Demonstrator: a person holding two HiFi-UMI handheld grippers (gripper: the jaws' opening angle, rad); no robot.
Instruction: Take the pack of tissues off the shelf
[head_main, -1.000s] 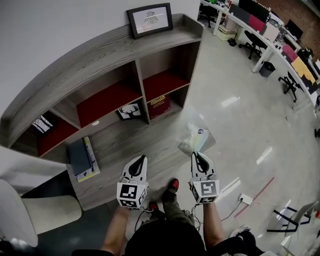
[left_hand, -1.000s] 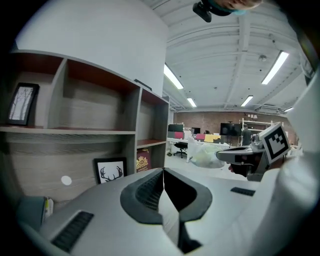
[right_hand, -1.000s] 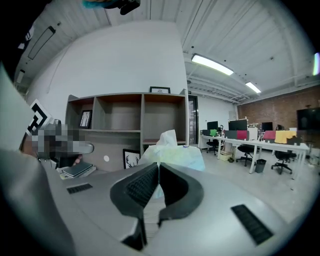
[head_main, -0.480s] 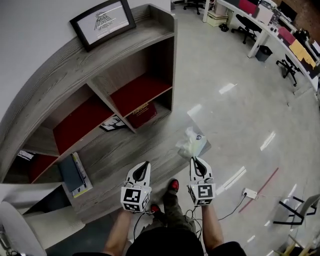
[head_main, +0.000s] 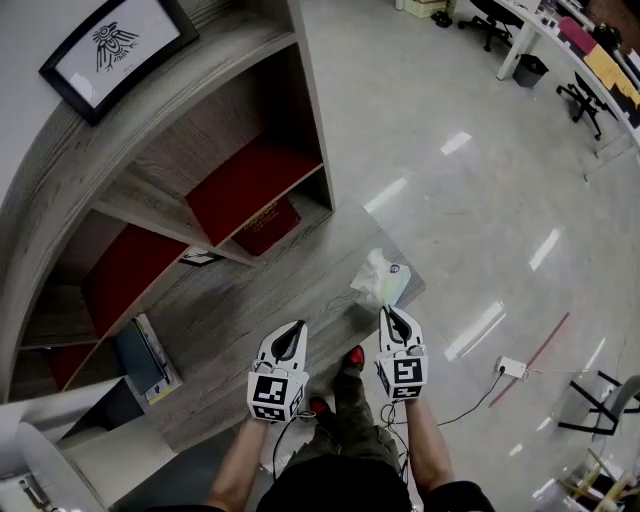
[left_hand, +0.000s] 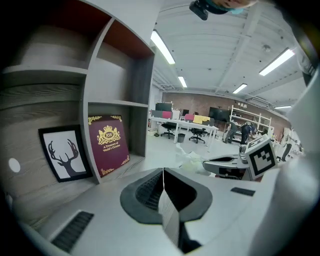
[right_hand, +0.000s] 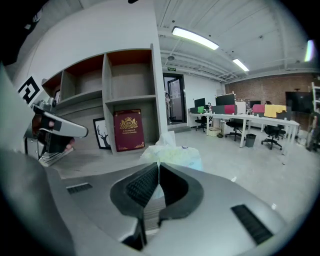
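Head view, target: the pack of tissues (head_main: 381, 279) is lying at the outer front corner of the shelf's (head_main: 240, 310) bottom ledge and is not yet lifted.
Head view, right gripper (head_main: 390, 313): it is pointing at the pack's near edge from just beside it, probably lining up the approach. Whether it is touching the pack cannot be told.
Head view, left gripper (head_main: 295, 328): it is hovering over the ledge's front edge, apart from the pack, and seems to be idling.
Left gripper view, claw: the jaws are pressing together on nothing. They are facing the maroon book (left_hand: 106, 145) and the deer picture (left_hand: 65, 152), which are leaning at the ledge's back.
Right gripper view, claw: the jaws are pressing together, with the pack sitting straight beyond the tips and no wrapper showing between the pads. They will probably need to spread before they can take the pack.
Change over the last second: the shelf is filling more of the head view. The framed print (head_main: 110, 45) on top is sliding from the upper middle towards the upper left corner of that view. The pack is staying on the same corner, and both claws are staying closed.
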